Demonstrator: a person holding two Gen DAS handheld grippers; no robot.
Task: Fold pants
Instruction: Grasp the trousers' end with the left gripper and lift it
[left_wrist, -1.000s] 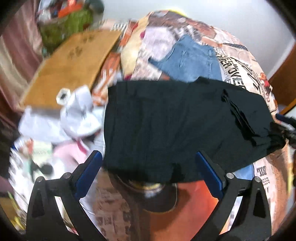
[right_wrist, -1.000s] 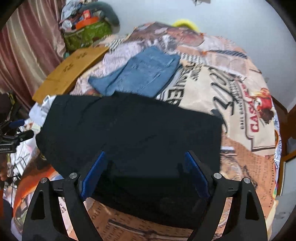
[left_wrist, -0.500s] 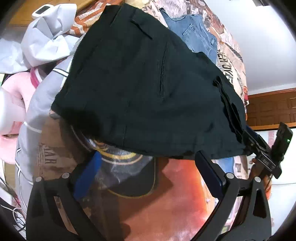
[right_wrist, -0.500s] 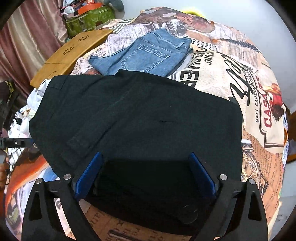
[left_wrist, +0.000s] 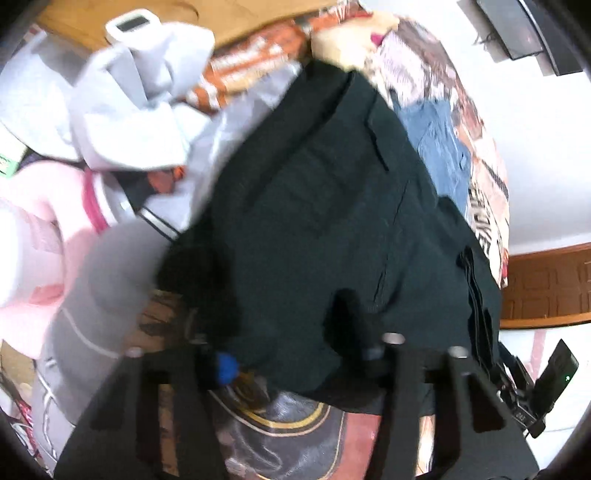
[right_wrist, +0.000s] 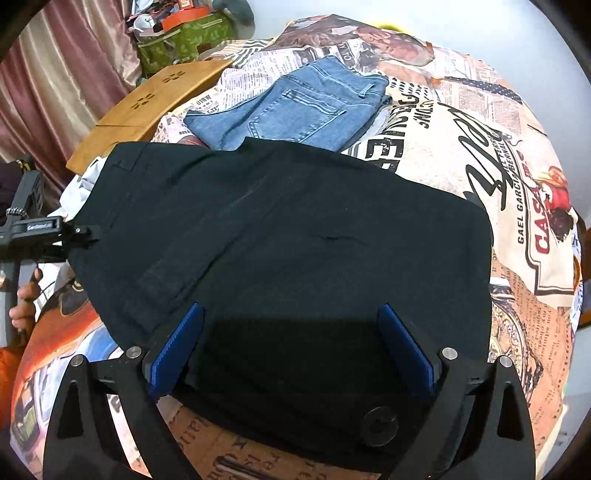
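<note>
The black pants (right_wrist: 295, 251) lie flat on the bed (right_wrist: 480, 155), already doubled into a broad rectangle on the printed cover, with the near edge toward both cameras. That flat spread is what lets each pair of tongs come at an edge from above rather than dig under a heap.

The left tongs (left_wrist: 295, 360) are closing at the pants' end by the pile of pale clothes (left_wrist: 129, 122). Dark cloth bunches up between the fingers, though the blur makes it hard to say whether the pads press it yet. This looks like a pinch on the corner, ready to lift it over for the next fold.

The right tongs (right_wrist: 291, 350) stand wide and are opening further, straddling the near edge of the pants, with cloth between the blue pads (right_wrist: 177, 350) but not gripped.

Folded jeans (right_wrist: 295, 107) rest beyond, just touching the far edge, likely a finished pair set aside.
</note>
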